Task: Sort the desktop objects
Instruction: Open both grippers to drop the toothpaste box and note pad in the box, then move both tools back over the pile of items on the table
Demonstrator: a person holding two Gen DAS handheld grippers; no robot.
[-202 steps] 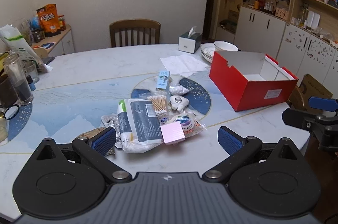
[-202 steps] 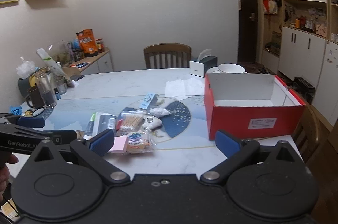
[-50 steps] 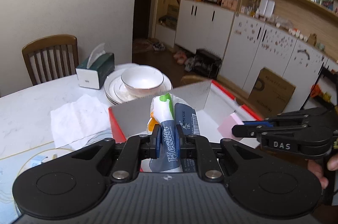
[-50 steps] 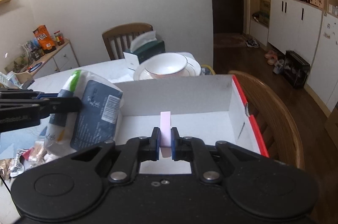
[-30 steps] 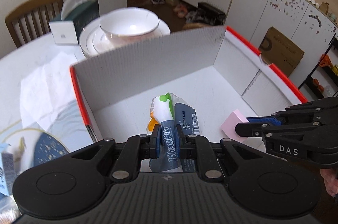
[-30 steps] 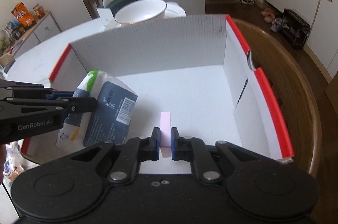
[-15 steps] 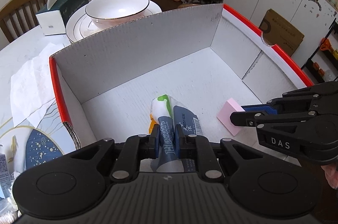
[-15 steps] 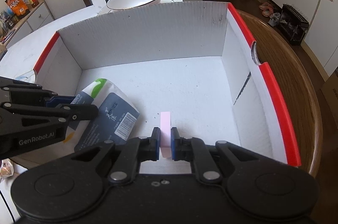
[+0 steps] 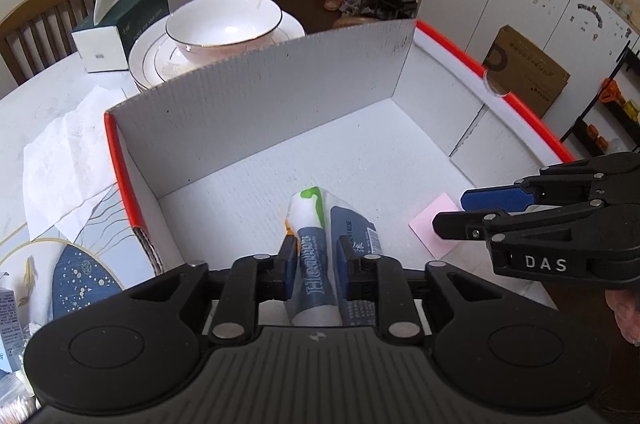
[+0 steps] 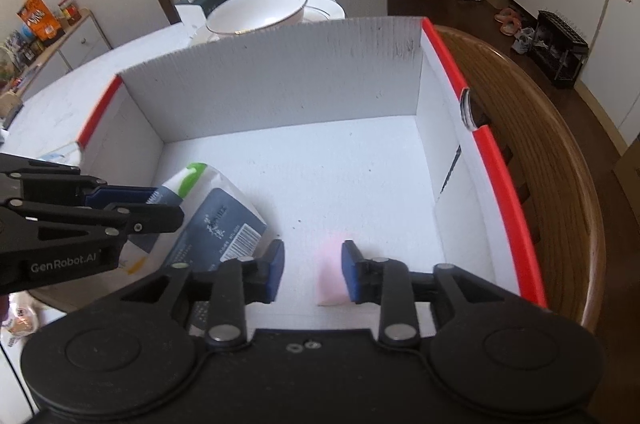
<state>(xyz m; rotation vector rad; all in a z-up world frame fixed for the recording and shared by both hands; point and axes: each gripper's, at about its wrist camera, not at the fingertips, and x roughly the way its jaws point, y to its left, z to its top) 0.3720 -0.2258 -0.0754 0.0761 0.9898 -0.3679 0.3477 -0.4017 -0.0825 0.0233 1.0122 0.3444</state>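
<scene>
So the two things being sorted are both down inside the red cardboard box (image 9: pixel 496 72). The grey-and-white pouch (image 9: pixel 320 248) with the green corner lies on the white box floor, toward the box's left side, and the left tool (image 9: pixel 316 264) has its blue pads parted a bit on either side of it. From the left wrist view there's a sliver of a gap at the pads, so it doesn't look like a firm pinch, more like a loose straddle. In the right wrist view the same pouch (image 10: pixel 216 220) shows its barcode, with the left tool (image 10: pixel 132 208) reaching in over it from the side.

The pink sticky-note pad (image 9: pixel 434 224) is toward the box's right side, apart from the pouch. In the right wrist view it's a blurry pink smear (image 10: pixel 330 276) sitting between the fingers of the right tool (image 10: pixel 312 272), right up against the right-hand finger, and that tool is clearly spread wide, not gripping anything. I can't tell from the blur if the pad is flat on the floor yet or not.

Outside the box, on the marble worktop (image 9: pixel 36 104): a white bowl (image 9: pixel 224 20) stacked on plates, a green tissue box (image 9: pixel 120 24) beside it, and a crumpled white paper napkin (image 9: pixel 64 160). A wooden chair (image 10: pixel 560 160) curves around the box's right side.
</scene>
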